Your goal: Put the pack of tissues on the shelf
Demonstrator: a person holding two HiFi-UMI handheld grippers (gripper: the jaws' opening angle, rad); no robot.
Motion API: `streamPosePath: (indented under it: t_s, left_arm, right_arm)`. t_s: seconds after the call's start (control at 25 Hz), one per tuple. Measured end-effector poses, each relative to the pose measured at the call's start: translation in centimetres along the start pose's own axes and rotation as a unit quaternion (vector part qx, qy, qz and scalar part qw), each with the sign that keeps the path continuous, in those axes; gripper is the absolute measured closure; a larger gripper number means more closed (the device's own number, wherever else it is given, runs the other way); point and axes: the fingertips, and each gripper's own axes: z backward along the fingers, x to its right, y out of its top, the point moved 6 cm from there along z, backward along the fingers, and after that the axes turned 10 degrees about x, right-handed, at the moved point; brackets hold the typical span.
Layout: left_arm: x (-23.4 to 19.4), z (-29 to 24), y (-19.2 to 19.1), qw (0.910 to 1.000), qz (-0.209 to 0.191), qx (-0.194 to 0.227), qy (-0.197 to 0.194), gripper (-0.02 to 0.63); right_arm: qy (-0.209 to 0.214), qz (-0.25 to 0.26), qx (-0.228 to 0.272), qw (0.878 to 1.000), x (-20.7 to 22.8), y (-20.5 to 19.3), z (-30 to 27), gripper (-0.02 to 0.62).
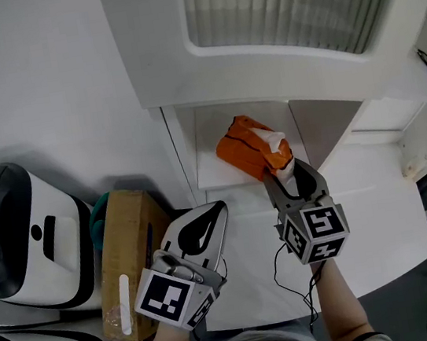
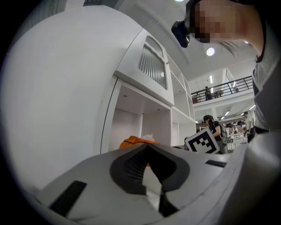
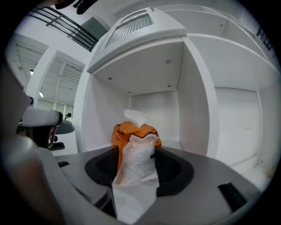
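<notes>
Pack of tissues (image 1: 249, 151) front and centre, folks: an orange film wrapper with a white sheet poking out of its top. It sits inside the open shelf (image 1: 213, 175) compartment, on or just above the shelf floor, and from the head view we can't quite tell whether it rests on it.

We read it as light and soft, a squashy bundle in slick, crinkly plastic. It should deform rather than break, but that film could slide out of a loose pinch.

Our right claw (image 1: 286, 169) is clamped on the pale, loose end flap of the wrapper. The right gripper view shows that flap pinched flat between the jaws, with the body of the pack beyond them. A flap hold lets the pack swing and sag, so we judge a grip across the firmer middle of the body the safer place to take hold.

Our left claw (image 1: 219, 207) hangs over the white tabletop (image 1: 378, 205), jaws closed together on nothing. Off to the left, a cardboard box (image 1: 126, 250) stands well apart.
</notes>
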Motion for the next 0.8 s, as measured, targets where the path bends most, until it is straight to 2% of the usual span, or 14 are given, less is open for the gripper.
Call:
streamPosePath:
  t_s: [0.32,0.52,0.8]
  left_arm:
    - [0.8,-0.2,0.2,1.0,0.0,0.004,-0.009,0.571]
    - [1.5,-0.3,0.3,0.9998,0.003,0.005,-0.018,0.571]
    - [2.1,-0.2,0.5,0.9997,0.002,0.007,-0.023,0.571]
  right_arm:
    - [0.009,-0.006,0.025,1.0,-0.1,1.3,1.2,0.319]
    - [0.022,0.002,0.024,0.999,-0.4,1.4,1.8,0.287]
    - [0.016,0.001,0.029,0.999,-0.4,1.6,3.2,0.282]
